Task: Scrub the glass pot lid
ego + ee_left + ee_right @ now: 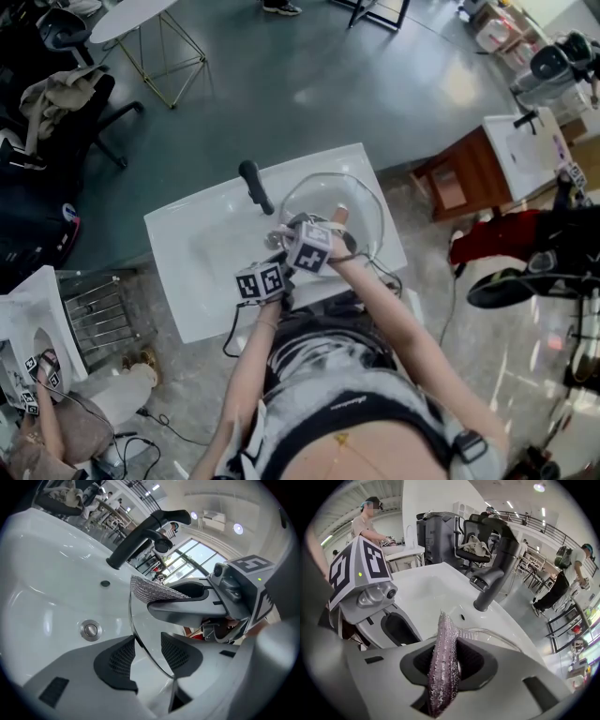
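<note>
Lid (366, 211) mid-frame: left hand-held gripper (147, 653) pinches it steady so right hand-held gripper (445, 663), squeezing scrub cloth (443, 637), can rub it.

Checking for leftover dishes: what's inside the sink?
Bare white sink, a metal drain plug and an overflow hole show. The part beyond the glass lid is blocked by the right gripper.
</note>
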Available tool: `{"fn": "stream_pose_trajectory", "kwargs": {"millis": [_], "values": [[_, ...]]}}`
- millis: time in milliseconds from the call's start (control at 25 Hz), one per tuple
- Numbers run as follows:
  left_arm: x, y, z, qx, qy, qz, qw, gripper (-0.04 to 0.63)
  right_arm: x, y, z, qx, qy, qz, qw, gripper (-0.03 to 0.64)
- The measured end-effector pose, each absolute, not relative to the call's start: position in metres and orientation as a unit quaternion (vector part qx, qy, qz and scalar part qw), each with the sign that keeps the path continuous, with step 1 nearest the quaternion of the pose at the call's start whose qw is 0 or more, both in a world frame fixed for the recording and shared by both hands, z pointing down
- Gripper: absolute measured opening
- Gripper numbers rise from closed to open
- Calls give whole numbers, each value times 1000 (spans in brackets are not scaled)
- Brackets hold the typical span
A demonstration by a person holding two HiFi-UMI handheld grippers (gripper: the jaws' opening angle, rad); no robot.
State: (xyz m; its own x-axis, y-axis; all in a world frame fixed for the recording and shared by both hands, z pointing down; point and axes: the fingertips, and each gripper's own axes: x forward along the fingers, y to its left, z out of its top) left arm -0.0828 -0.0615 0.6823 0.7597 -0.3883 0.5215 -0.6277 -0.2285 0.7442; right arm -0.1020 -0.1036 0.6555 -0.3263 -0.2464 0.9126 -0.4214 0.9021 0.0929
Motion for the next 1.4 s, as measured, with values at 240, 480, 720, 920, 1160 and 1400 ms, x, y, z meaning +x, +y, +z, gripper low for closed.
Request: {"fn": "stream_pose_trajectory", "kwargs": {"millis": [240,480,720,920,1160,1400], "values": [[-83,-60,682,780,-320,118,524,167,-99,-97,653,219,-813,50,537,95],[-87,-59,684,775,-315,102,537,140,-95,-81,653,236,-812,55,531,95],[-87,-59,683,776,-318,102,536,140,-78,-70,651,260,-819,83,504,94],[-87,-59,684,776,-321,106,532,140,-65,-69,649,280,-820,85,492,94],[-88,-59,683,776,-326,108,529,140,-48,-71,646,308,-817,98,478,94],[-88,-60,684,774,-332,111,528,141,-38,-68,643,321,-818,98,467,94]]}}
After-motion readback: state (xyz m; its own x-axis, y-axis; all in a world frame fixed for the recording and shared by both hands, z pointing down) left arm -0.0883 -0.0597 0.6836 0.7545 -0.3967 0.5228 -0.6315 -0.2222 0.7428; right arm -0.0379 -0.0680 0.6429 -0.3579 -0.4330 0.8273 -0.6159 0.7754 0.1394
